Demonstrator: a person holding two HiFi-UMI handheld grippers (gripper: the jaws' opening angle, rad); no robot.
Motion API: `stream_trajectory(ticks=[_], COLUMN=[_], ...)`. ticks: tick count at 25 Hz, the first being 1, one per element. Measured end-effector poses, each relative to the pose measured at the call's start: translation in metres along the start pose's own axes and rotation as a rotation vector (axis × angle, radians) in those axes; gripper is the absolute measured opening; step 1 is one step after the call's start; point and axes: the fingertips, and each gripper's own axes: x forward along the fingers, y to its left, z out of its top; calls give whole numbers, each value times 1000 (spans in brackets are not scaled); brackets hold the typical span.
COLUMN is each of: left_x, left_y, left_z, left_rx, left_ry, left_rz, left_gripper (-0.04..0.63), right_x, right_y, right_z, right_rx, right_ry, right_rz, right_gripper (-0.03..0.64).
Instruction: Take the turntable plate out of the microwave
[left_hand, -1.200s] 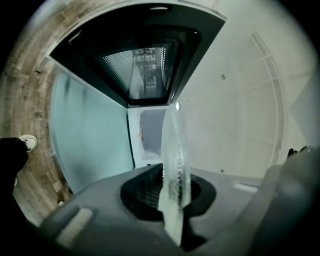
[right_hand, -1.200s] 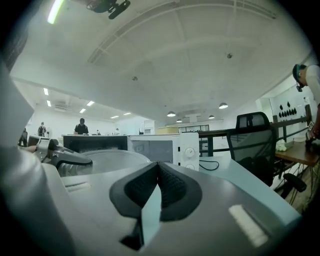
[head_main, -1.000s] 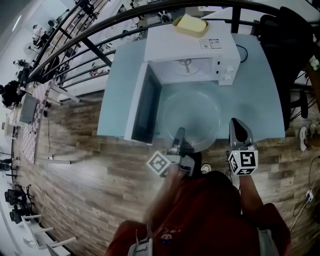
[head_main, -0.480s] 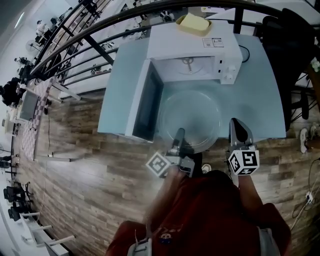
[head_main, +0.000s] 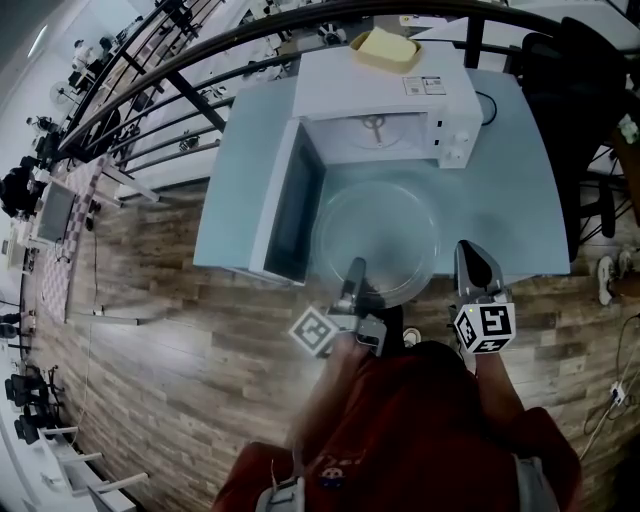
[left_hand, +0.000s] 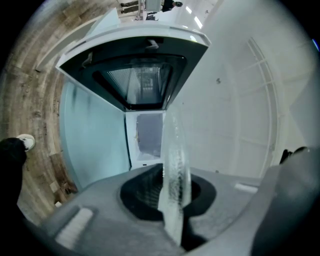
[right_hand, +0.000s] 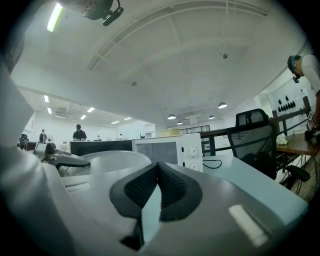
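Glass turntable plate (head_main: 378, 238) sat outside the microwave (head_main: 385, 85), in front of its open cavity and over the pale blue table (head_main: 505, 195). My left gripper (head_main: 356, 270) had its jaws clamped on the plate's near rim; in the left gripper view the rim (left_hand: 172, 170) stood edge-on between the pads. My right gripper (head_main: 470, 258) hung just to the right of the plate, apart from it, its jaws pressed together on nothing (right_hand: 157, 185).

The microwave door (head_main: 290, 205) stood swung out to the left. A yellow object (head_main: 380, 48) lay on top of the oven, and a dark cable (head_main: 487, 105) ran behind it. Wood-plank floor (head_main: 150, 350) spread round the table, with a dark curved railing (head_main: 250, 40) beyond it and an office chair (head_main: 570, 70) at the right.

Being clear glass, the plate's far edge was hard to trace against the tabletop, and I could not tell whether it rested on the table or was lifted off it. My left arm showed only as a blur. The people far back in the right gripper view were too small to make out.
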Motion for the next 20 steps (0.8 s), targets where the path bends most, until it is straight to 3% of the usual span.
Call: stream_trajectory(ticks=[20], left_x=[-2], left_y=[-3], left_z=[10], left_rx=[-1], left_ry=[-26], left_rz=[-9], left_gripper=[23], right_x=[4], right_y=[13], right_z=[-1], right_rx=[-14], right_ry=[7], right_rz=[30], right_gripper=[2])
